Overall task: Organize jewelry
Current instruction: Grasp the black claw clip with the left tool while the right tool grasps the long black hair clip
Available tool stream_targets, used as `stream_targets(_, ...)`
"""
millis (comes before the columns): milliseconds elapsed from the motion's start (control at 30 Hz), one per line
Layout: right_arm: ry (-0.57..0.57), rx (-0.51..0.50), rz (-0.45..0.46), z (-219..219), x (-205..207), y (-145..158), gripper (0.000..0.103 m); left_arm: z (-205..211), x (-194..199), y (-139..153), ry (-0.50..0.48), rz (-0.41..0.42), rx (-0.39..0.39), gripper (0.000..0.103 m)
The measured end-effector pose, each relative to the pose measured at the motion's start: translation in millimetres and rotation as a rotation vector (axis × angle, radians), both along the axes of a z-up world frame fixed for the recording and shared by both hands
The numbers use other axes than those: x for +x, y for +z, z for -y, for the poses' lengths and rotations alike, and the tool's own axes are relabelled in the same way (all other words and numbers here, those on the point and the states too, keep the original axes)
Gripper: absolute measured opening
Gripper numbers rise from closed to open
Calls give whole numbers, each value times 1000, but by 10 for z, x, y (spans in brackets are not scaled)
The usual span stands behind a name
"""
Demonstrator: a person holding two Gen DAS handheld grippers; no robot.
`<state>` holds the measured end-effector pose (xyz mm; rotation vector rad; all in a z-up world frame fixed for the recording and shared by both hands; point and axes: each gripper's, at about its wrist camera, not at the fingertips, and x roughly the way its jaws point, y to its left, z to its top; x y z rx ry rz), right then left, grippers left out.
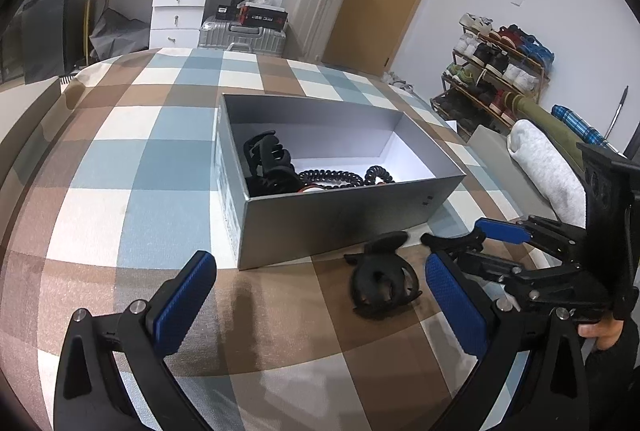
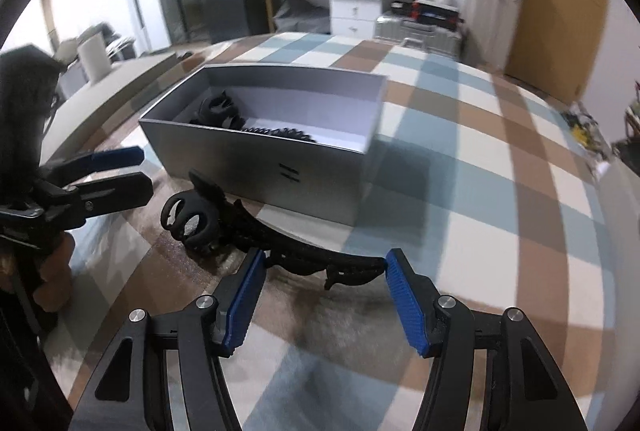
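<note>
A grey open box [image 1: 340, 227] [image 2: 256, 159] stands on the checked cloth. Inside lie a black claw clip [image 1: 268, 159] [image 2: 218, 109] and black coiled hair ties [image 1: 332, 177] [image 2: 280, 133]. A round black claw clip [image 1: 382, 281] [image 2: 192, 219] lies on the cloth in front of the box. A long black toothed hair clip [image 2: 312, 255] lies beside it. My left gripper [image 1: 320, 295] is open and empty, just short of the round clip. My right gripper [image 2: 324, 295] is open, its fingers either side of the long clip's near end.
The checked cloth [image 1: 120, 159] covers a wide flat surface. A grey ledge with rolled towels [image 1: 548, 167] runs along its right side. White drawers [image 1: 176, 15], suitcases [image 1: 312, 11] and a shoe rack [image 1: 492, 75] stand beyond the far edge.
</note>
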<state>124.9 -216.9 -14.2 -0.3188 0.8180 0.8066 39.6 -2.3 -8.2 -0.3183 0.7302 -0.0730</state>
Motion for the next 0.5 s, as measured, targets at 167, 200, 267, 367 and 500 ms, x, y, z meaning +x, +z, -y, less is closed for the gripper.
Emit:
stream_targets(167,-65,89,-41,167,42,61,61,34,-5,5,-15,-2,11,102)
stream_targets(200,-70,104,-45,198,50,90,61,65,-3,1,-23,-9,18,102)
stream_targets(267,-81,127,-38,247,41,146,61,160,-9,-4,-46,-24,41,102)
stream_targets(367,-90,164,-46,313,33,205,61,302,-13,-27,-84,-55,57,102)
stream_targets(500,-103,202,-60,373,49,233,61,461,85,-81,-110,-115,88,102)
